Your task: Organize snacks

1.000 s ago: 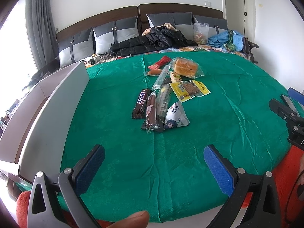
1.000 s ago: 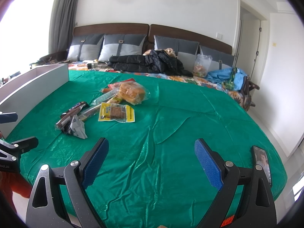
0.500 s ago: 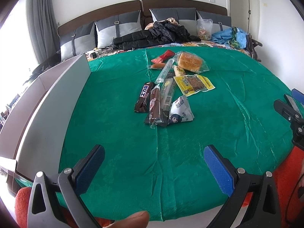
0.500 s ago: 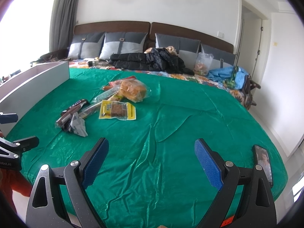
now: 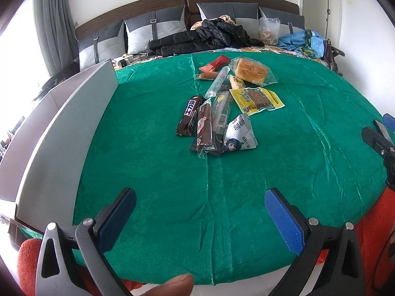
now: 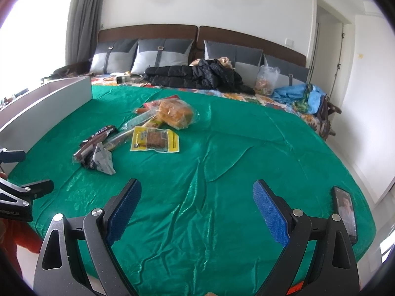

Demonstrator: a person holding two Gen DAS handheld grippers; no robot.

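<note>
Left tool (image 5: 200,212): jaws spread wide, blue pads (image 5: 116,219) empty, hovering above the near edge of the bed's green cover (image 5: 148,172) and touching nothing. A white open box (image 5: 64,133) stands along the left edge of the bed, its long wall upright.

Centre: the snacks (image 5: 222,108) lie in one loose cluster near the middle of the cover, well apart from both tools. About nine packets can be counted: one dark chocolate bar (image 5: 189,115), one brown bar (image 5: 205,125), two clear-wrapped sticks, one white pouch (image 5: 238,135), one yellow packet (image 5: 256,98), one bagged bread (image 5: 251,70), one red packet (image 5: 217,63), one sausage (image 5: 208,75). Several overlap; the exact count is uncertain. Bare cover surrounds the cluster on every side.

Right tool (image 6: 197,209): jaws likewise spread wide and empty, above wrinkled open cover at the near edge. One phone (image 6: 345,212) lies at the right edge of the bed. One black jacket (image 6: 197,76) rests at the far edge, before four cushions.
</note>
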